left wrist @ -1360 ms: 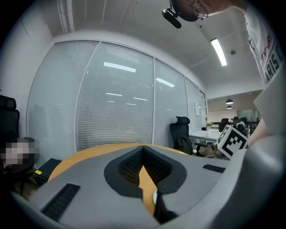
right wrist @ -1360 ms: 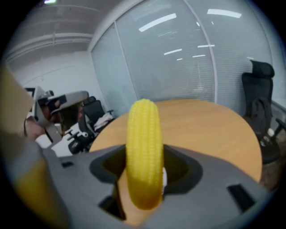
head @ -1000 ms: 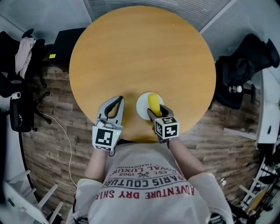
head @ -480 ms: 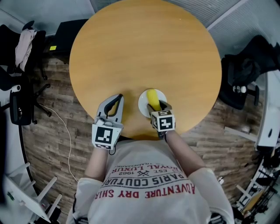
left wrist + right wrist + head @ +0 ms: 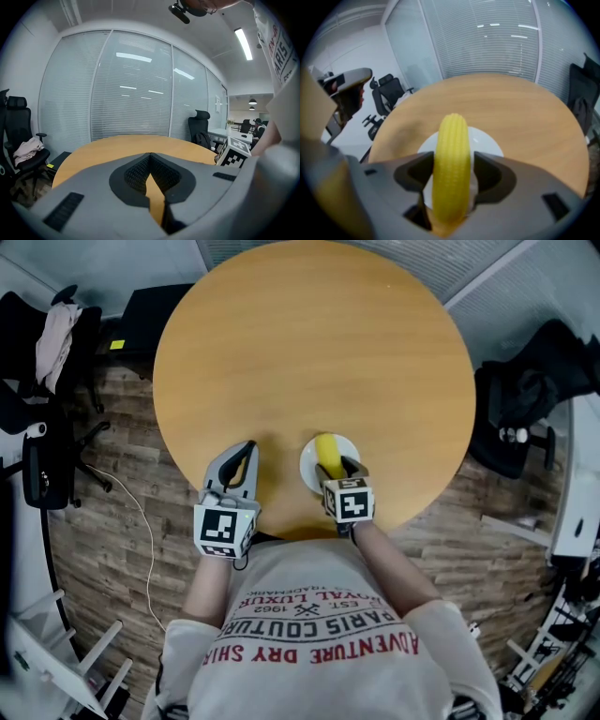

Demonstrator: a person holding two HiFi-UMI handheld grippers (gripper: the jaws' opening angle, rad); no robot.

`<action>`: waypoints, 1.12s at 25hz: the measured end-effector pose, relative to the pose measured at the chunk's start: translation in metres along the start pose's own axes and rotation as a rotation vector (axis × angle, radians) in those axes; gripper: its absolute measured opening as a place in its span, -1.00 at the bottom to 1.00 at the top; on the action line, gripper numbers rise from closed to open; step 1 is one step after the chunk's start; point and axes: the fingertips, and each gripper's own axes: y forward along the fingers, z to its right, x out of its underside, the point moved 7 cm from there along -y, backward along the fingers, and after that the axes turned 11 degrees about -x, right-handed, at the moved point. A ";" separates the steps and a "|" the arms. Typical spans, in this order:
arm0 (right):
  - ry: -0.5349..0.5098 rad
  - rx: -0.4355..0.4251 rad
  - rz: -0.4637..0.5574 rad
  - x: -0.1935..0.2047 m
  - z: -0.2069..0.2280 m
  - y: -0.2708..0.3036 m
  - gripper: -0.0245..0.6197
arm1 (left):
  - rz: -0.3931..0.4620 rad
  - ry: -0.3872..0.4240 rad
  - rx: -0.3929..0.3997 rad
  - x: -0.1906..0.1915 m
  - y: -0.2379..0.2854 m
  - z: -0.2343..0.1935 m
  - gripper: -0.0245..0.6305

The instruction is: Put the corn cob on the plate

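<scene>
A yellow corn cob [image 5: 451, 164] sits lengthwise between the jaws of my right gripper [image 5: 451, 174], which is shut on it. The cob [image 5: 327, 452] hangs over a small white plate [image 5: 307, 465] near the round table's front edge; in the right gripper view the plate [image 5: 486, 142] shows behind and under the cob. I cannot tell whether the cob touches the plate. My left gripper [image 5: 239, 457] rests to the left of the plate above the table, jaws shut with nothing between them [image 5: 151, 177].
The round wooden table [image 5: 309, 343] carries only the plate. Office chairs [image 5: 42, 381] stand at the left and a dark chair [image 5: 534, 381] at the right. A glass wall with blinds [image 5: 131, 93] lies beyond the table.
My right gripper has turned slightly with the cob, staying over the plate. The left gripper's jaws have closed a little and it drifted slightly left.
</scene>
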 end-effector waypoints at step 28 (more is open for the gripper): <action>-0.211 0.131 0.691 -0.078 -0.055 -0.186 -0.82 | 0.145 0.079 0.162 -0.064 -0.036 0.042 -0.83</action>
